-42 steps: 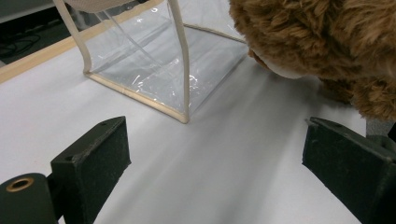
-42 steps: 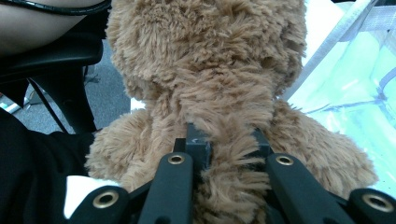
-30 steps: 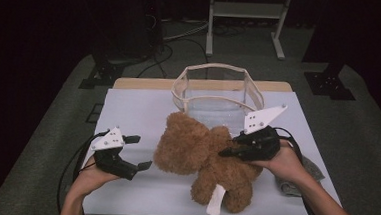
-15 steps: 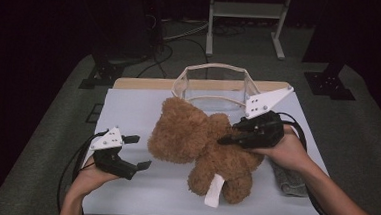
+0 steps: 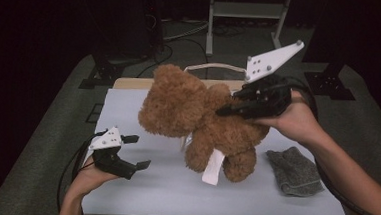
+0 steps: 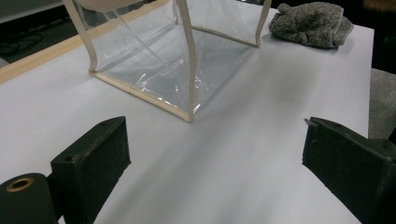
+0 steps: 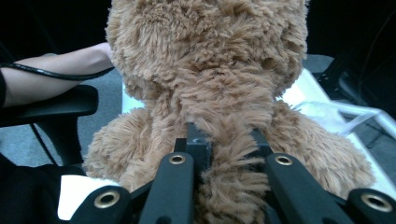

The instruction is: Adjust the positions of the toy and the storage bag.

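The brown teddy bear [image 5: 200, 120] hangs in the middle of the high view, lifted off the white surface [image 5: 253, 201], with its head toward the left of the frame and its legs pointing down. The right claw [image 5: 228, 109] is closed on a tuft of fur at the bear's back; in the right gripper view the two black jaws pinch the plush [image 7: 224, 172] just below the neck.

The left claw [image 5: 136, 152] waits at the lower left of the high view, low over the surface, jaws wide apart and holding nothing. Its own view looks between the jaws at the clear plastic bag [image 6: 173, 60] with beige trim, which stands open in the upper part of that frame, and at a grey knitted cloth [image 6: 310, 23] in the upper right corner.

I think the bear is light and very soft, so it bends and swings under one grip. The fur is not slippery, but a pinch of fur alone can pull loose. A firmer hold would be around the body or one thick leg. A white label [image 5: 213, 167] hangs between the legs and is too weak to hold.
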`<state>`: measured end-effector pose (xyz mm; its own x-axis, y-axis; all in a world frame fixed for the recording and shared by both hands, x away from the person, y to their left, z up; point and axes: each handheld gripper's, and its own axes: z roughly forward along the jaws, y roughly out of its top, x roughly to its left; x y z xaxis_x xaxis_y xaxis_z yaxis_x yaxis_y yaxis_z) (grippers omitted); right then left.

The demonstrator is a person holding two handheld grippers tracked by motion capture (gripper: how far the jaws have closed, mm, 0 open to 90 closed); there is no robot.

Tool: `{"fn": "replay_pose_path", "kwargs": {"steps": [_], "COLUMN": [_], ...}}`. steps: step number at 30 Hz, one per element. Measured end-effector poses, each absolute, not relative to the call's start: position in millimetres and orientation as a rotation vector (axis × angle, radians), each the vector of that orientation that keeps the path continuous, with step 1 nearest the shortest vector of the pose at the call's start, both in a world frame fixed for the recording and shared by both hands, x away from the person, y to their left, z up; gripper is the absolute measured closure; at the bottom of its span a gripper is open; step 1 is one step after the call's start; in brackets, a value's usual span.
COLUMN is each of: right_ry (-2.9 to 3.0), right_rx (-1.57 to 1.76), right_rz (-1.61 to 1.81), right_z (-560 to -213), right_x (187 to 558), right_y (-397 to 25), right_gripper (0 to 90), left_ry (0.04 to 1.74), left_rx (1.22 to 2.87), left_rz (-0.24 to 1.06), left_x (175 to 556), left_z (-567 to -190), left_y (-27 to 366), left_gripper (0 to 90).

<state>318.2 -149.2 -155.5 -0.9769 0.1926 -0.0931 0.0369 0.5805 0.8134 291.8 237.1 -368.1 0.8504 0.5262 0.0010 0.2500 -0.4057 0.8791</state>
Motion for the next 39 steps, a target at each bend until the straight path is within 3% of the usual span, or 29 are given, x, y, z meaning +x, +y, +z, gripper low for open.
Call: {"fn": "replay_pose_path", "kwargs": {"steps": [7,17,39], "right_ry": [2.613,2.601,2.623], "right_rx": [0.182,0.189,0.259], "right_rz": [1.312,1.304,1.330], "right_z": [-110.5,-79.9,-68.3], "right_x": [329.3,363.1,432.1], "right_y": [-139.1,-124.9,-110.7], "right_gripper": [77.9,77.9,77.8], "left_ry": [0.575,0.589,0.611], "left_rx": [2.004,1.998,1.996], "left_rz": [0.337,0.330,0.346], "left_x": [292.2,293.9,294.6], "left_z": [-368.8,-371.0,-372.5], "left_y": [238.7,243.2,250.6], "left_gripper": [6.3,6.3,6.3]}}
